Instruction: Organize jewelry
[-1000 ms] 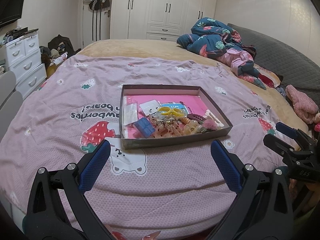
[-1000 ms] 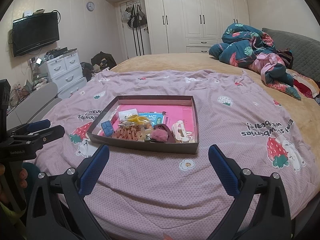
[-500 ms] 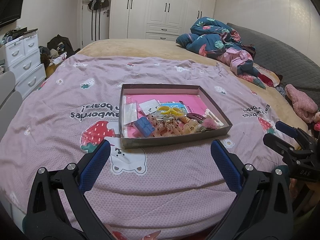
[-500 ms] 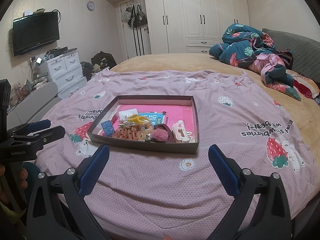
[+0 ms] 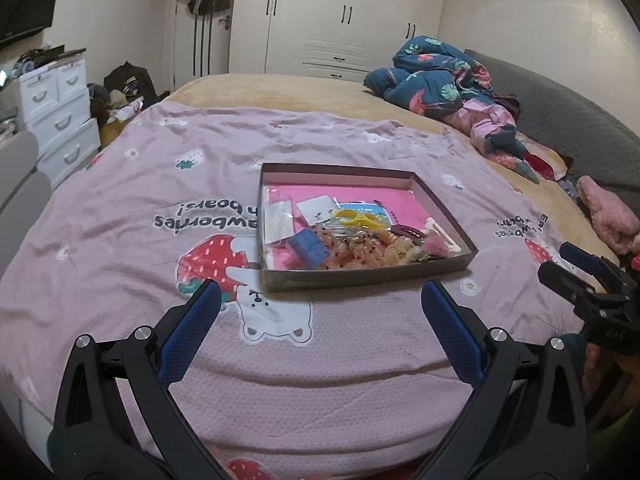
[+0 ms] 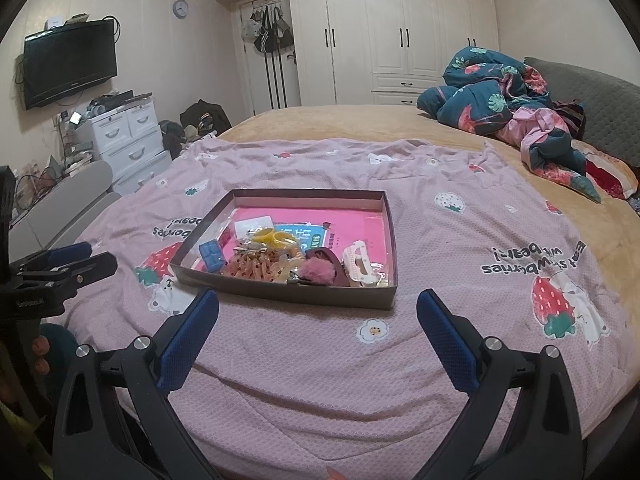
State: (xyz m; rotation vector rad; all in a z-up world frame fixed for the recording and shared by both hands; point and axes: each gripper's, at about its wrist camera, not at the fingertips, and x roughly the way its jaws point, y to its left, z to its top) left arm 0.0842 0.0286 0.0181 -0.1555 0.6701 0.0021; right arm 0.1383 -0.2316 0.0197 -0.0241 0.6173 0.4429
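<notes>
Two views, left wrist first: my left gripper (image 5: 320, 300) hangs with its blue pads spread wide and holding nothing, over the pink blanket (image 5: 120, 272) just short of the shallow box (image 5: 360, 276). Bare blanket lies on both sides of the box, and the bed's near edge curves away under my fingers. My right gripper (image 5: 576, 268) shows at the far right, apart from the box.

From the right wrist, my right gripper (image 6: 318, 308) is just as wide and empty, near the box's front wall (image 6: 288, 294). Inside, the jewelry heap (image 6: 280, 260) crowds the near half: a yellow ring, a blue block, a pink pompom, a white clip and peach-coloured clips, touching and overlapping. My left gripper (image 6: 68, 260) sits off to the left
</notes>
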